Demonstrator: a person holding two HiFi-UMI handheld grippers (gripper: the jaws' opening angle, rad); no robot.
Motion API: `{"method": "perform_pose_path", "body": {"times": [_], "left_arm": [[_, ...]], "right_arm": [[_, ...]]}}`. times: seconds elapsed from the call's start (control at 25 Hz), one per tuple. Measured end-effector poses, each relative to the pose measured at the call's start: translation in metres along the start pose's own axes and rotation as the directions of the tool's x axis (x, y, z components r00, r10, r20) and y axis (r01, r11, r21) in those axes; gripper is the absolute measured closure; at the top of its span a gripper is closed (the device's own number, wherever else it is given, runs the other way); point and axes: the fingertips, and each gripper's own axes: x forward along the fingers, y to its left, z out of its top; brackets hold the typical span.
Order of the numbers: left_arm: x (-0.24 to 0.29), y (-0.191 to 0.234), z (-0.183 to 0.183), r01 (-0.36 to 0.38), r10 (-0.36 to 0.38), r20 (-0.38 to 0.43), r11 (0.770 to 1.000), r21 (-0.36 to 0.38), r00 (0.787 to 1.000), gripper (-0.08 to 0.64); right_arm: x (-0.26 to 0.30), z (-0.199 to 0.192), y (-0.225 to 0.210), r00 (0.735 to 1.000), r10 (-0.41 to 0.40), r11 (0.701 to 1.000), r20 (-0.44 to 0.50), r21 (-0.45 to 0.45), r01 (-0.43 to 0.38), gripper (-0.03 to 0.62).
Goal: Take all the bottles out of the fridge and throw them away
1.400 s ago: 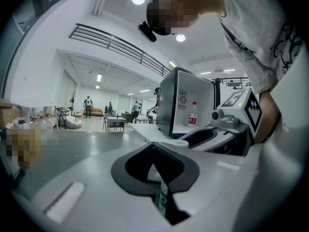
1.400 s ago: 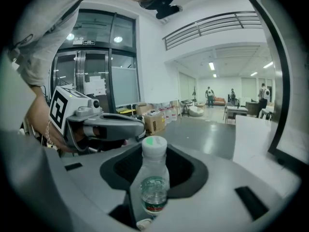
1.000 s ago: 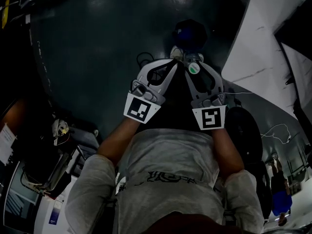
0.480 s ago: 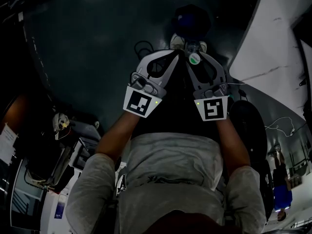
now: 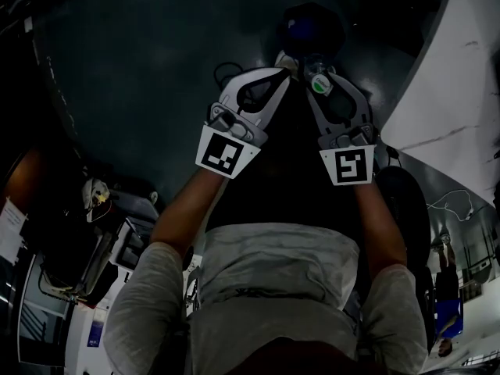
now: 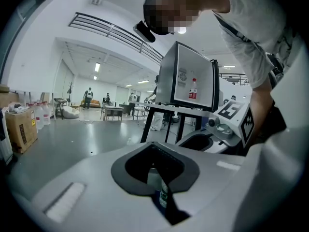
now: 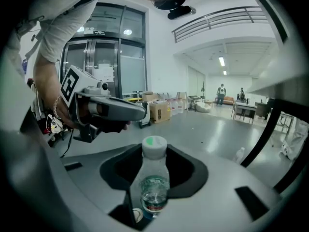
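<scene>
Right gripper (image 5: 320,91): jaws are clamping a clear bottle (image 7: 154,180) at its lower body. Its long axis is running out along the jaws, and its white cap (image 7: 154,147) with a green spot is pointing away from the camera. The right gripper view shows this plainly, with a little water in the base.

Left gripper (image 5: 275,80): jaws are drawn nearly together. In the narrow slit, the left gripper view is showing a green-labelled second bottle (image 6: 163,196) sitting low. It is probably gripped, though only a sliver shows and the head view is too dark to confirm.

Head view, top centre: a dark round bin (image 5: 308,28) with something blue in its mouth is standing on the floor just beyond both sets of fingertips. The clear bottle's cap is pointing up-frame toward it. The right gripper's tips are sitting nearer the bin's rim, and the left tips are just beside them, slightly left.

Key relation: the bin is lying straight ahead along both bottles' long axes, not off to a side. My reading is that the drop calls for a short reach forward over the mouth and then parting the jaws, right side first since it is closer.

In the upper right of the left gripper view, the fridge (image 6: 190,81) is standing on a dark-legged stand well apart from the grippers. A red-labelled bottle (image 6: 193,88) is standing upright behind its glass door, so the task is not finished.
</scene>
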Motion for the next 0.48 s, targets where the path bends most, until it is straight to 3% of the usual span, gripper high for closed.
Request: {"method": "perform_pose_path", "body": {"times": [0.32,0.48], "left_arm": [[0.019,0.002,-0.016,0.035,-0.035,0.006,0.999,0.027,0.999,0.552],[0.039,0.010,-0.042,0.044,-0.045,0.004,0.999,0.023,0.999,0.551]], "right_arm": [[0.017,-0.017,-0.008,1.000,0.016,0.999,-0.003,-0.034,-0.016,0.439],[0.035,-0.041,-0.017,0.999,0.046,0.998,-0.002,-0.036,-0.046,0.438]]}}
